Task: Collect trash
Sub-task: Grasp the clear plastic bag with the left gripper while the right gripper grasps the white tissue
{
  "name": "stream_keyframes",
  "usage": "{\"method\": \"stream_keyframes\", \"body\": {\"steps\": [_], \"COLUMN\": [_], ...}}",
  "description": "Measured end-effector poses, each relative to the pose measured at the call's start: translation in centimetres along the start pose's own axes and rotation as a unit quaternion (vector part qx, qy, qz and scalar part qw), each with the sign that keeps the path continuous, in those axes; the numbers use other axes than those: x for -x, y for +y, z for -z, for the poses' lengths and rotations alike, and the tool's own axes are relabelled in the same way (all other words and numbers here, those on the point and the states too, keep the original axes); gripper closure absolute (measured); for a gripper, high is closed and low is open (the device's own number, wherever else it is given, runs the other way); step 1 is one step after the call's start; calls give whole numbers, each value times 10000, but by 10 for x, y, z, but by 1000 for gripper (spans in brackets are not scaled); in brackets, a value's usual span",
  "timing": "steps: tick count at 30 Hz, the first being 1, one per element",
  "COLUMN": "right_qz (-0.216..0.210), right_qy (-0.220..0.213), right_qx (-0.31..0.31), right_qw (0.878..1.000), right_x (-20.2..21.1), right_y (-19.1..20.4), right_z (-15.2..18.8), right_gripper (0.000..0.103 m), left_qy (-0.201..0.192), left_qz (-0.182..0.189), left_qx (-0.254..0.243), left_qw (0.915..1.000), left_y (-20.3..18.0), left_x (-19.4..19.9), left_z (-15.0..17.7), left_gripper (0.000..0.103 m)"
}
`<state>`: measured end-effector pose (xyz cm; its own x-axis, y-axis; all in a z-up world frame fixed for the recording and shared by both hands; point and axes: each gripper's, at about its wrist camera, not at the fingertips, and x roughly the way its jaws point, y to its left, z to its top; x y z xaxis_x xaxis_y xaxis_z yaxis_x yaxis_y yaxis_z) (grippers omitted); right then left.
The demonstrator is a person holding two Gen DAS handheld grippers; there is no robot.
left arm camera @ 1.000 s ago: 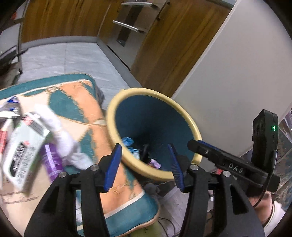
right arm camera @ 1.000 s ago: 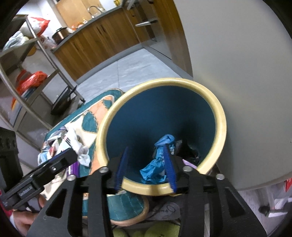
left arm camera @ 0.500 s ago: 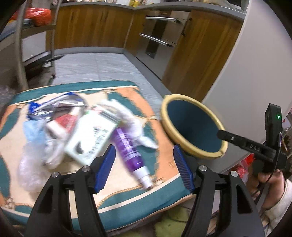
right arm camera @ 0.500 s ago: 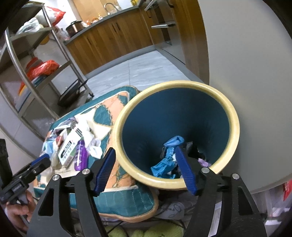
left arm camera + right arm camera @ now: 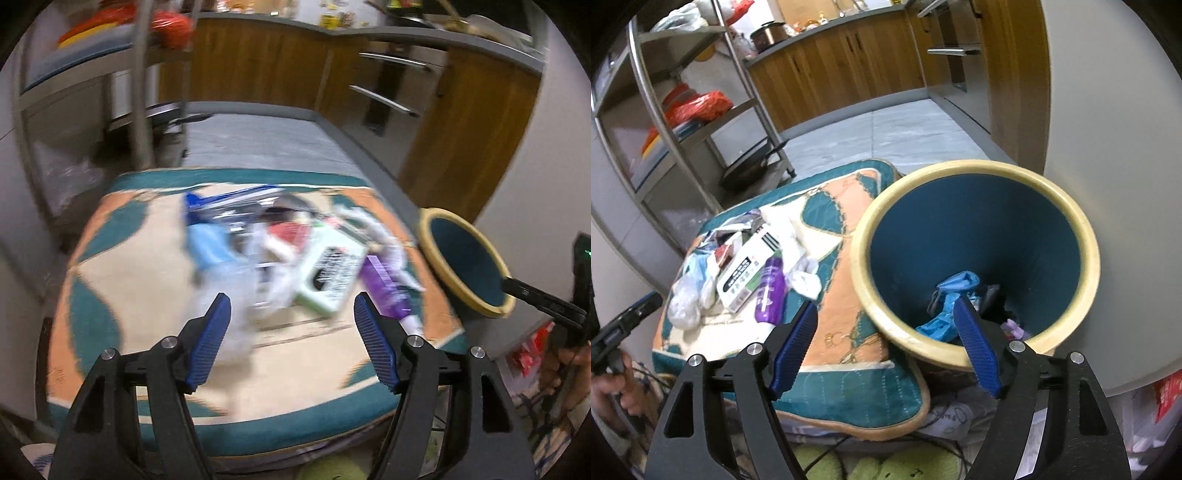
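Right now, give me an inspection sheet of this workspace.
Surface: patterned cushion beside the bin.
Job's things: bin holding blue trash; purple tube, white box, tissue and plastic bags on the cushion.
Clutter: nothing seen beyond the trash.
Grippers: left gripper and right gripper both opening, nothing between the jaws.
Cables: some under the cushion.
Surroundings: wooden cabinets, metal rack.

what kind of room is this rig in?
Most likely a home kitchen: wooden cabinets under a grey countertop that holds a cooking pot, plus a metal shelving rack. The trash sits on a patterned cushion beside a blue bin.
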<state>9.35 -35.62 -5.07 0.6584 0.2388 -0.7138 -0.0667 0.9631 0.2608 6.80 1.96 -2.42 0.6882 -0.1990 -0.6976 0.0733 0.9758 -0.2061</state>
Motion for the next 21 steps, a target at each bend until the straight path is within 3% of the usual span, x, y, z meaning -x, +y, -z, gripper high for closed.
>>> {"method": "stream_keyframes", "body": {"steps": [7,15,19,21], "right_qz": [-207,-449,-542,-592], "right_qy": [196,415,499,551], "right_qx": [92,140,164,191], "right_qw": [9996,9980,9971,9965], "right_x": [-14,-33,-45,-53], "right_y": [25,57,72,82], "right_z": [6,9,7,6], "right_gripper": [26,26,26,26], "left_qy": [215,813,903,792], "left_qz": [-145,-147,99,157], "left_qx": [648,1140,1240,1269], "left_qw": [9976,9900,9881,9886], "left_y": [36,58,61,59], "left_x": [-15,-52,-58,-52], "left_z": [2,12,16,17], "left_gripper": [35,38,65,72]}}
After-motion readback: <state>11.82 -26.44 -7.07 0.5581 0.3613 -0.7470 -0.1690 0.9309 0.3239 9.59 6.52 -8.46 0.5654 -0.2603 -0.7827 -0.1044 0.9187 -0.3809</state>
